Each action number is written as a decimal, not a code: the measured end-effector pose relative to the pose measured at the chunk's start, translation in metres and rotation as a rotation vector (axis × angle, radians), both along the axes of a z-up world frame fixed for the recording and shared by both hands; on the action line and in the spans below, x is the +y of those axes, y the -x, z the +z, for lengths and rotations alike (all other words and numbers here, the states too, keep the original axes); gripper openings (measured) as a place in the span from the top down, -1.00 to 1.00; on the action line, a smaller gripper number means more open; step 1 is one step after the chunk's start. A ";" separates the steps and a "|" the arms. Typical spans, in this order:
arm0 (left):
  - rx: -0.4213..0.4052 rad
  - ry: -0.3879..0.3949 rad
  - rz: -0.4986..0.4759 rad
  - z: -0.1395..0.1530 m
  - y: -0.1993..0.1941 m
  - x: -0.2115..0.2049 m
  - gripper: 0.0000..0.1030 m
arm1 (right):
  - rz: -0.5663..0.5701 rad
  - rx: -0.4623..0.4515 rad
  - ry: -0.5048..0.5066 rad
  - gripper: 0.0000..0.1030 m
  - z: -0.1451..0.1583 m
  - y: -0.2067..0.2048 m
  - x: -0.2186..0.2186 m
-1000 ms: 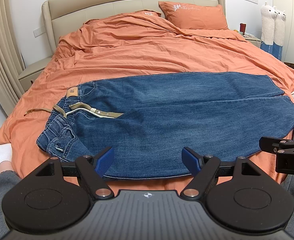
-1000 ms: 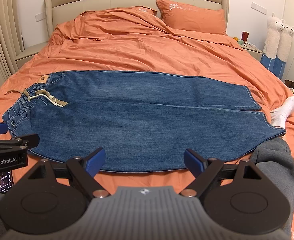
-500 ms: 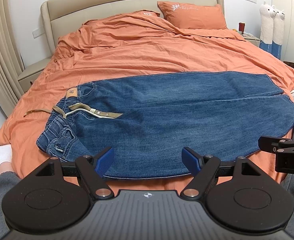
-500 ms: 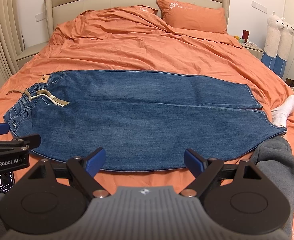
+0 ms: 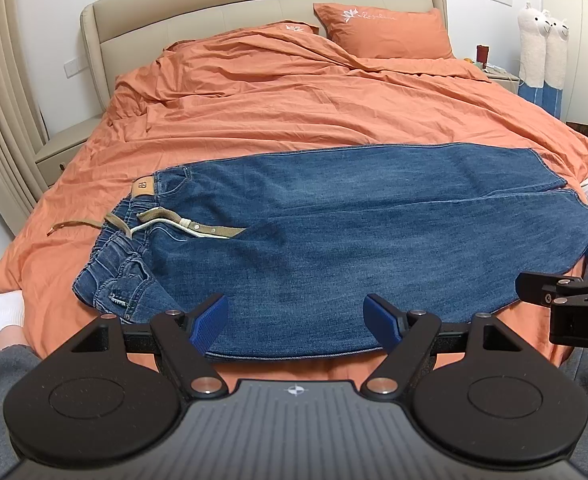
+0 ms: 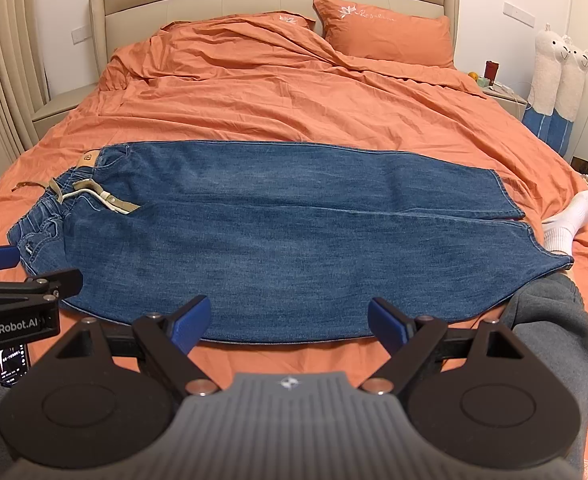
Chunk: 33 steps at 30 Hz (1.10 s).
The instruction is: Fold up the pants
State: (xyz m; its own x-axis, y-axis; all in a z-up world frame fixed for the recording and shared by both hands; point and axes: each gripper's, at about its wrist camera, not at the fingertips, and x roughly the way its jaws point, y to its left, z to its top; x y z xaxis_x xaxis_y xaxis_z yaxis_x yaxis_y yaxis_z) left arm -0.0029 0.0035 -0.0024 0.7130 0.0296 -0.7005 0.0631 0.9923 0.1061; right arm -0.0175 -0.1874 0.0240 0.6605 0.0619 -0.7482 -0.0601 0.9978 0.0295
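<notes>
- Pants: blue denim jeans, laid flat across the near half of the bed, waistband to my left, leg hems to my right. One leg lies along the far side, the other along the near side, its lower edge just beyond my fingertips.
- Belt: tan webbing threaded at the waistband, one loose end trailing left onto the duvet; a pale cord lies looped over it.
- Leather patch: tan, at the far corner of the waistband.
- My left hand-held gripper: blue-padded fingers spread wide apart, holding nothing, poised above the near edge of the denim toward the waist end.
- My right hand-held gripper: fingers likewise spread apart and empty, above the near edge toward the middle of the legs. Whether either pad brushes the cloth I cannot tell from this angle.
- Duvet: orange, rumpled, covering the bed beneath the pants.
- Pillow: orange with white embroidery, against the beige headboard.
- My legs: grey trousers and a white sock, the foot resting just beside the leg hems.
- Phone: lit screen, low at my left.
- Two plush alpacas: upright by the right wall, next to a nightstand.
</notes>
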 end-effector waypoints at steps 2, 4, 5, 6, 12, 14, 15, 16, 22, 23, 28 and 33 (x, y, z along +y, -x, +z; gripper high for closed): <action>0.000 0.001 -0.001 0.000 0.000 0.000 -0.75 | 0.000 0.001 0.001 -0.59 0.000 0.000 0.000; 0.001 0.002 -0.003 0.000 0.000 0.000 -0.75 | 0.001 0.001 -0.001 -0.59 0.000 0.000 0.000; 0.002 0.003 -0.008 0.000 0.000 -0.001 -0.75 | 0.001 0.002 -0.001 -0.59 0.000 0.000 -0.001; 0.003 0.004 -0.014 0.000 0.000 -0.001 -0.74 | 0.002 0.003 -0.001 -0.59 0.000 0.000 -0.001; -0.010 0.030 -0.063 0.003 -0.017 0.023 -0.48 | 0.063 -0.007 -0.016 -0.59 -0.007 -0.010 -0.007; -0.016 0.045 -0.063 0.002 -0.028 0.041 -0.39 | 0.106 -0.043 -0.049 -0.59 -0.013 -0.017 -0.014; -0.011 0.051 -0.056 0.002 -0.035 0.051 -0.27 | 0.117 -0.052 -0.062 -0.59 -0.016 -0.021 -0.017; -0.002 0.061 -0.046 0.002 -0.044 0.064 -0.20 | 0.124 -0.055 -0.073 -0.59 -0.020 -0.028 -0.019; 0.040 0.119 0.019 -0.004 -0.104 0.142 -0.01 | 0.198 -0.102 -0.141 -0.59 -0.048 -0.076 -0.028; 0.043 0.124 0.038 -0.007 -0.117 0.157 -0.01 | 0.209 -0.095 -0.158 -0.59 -0.055 -0.086 -0.029; 0.120 0.112 0.089 -0.030 -0.177 0.219 -0.13 | 0.167 -0.011 -0.209 -0.59 -0.089 -0.140 -0.040; 0.213 0.275 0.165 -0.072 -0.224 0.286 -0.21 | 0.072 0.029 -0.204 -0.59 -0.116 -0.176 -0.055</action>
